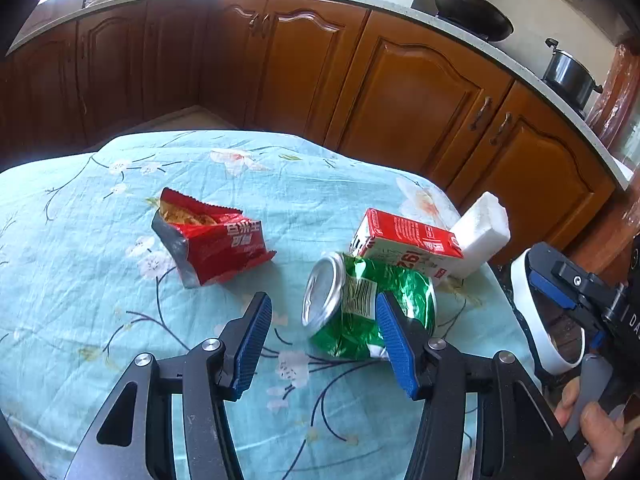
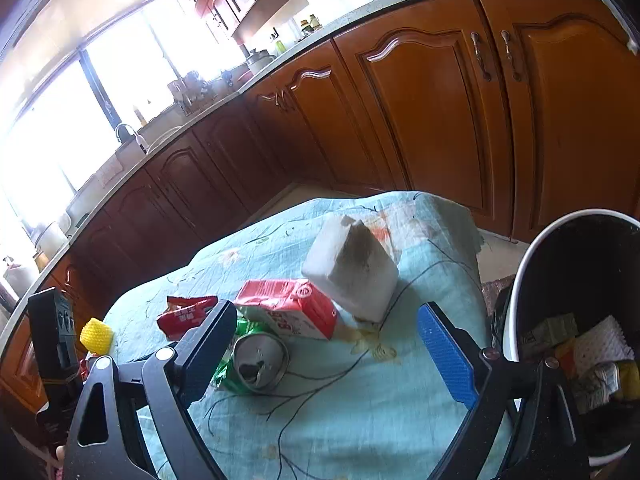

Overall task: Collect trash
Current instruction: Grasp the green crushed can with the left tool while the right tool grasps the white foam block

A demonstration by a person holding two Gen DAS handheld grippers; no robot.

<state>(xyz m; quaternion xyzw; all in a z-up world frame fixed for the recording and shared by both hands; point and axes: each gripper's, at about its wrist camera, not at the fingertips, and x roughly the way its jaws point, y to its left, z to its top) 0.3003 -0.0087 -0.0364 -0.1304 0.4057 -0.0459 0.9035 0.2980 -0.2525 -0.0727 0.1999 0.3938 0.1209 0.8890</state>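
On tablecloth (image 1: pixel 100 240): crushed green can (image 1: pixel 360 304) lying sideways (top facing left); both hand-held grippers open, empty.

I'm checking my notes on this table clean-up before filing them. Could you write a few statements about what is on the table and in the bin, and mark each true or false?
1. The green can lies on its side, crushed. True.
2. The red snack bag is sealed shut. False: its top is torn open, with contents showing.
3. The red and white carton lies beside a white foam block. True.
4. The bin is empty. False: it already holds several pieces of trash.
5. The left hand-held gripper is clamped on the can. False: its jaws are apart with nothing between them.
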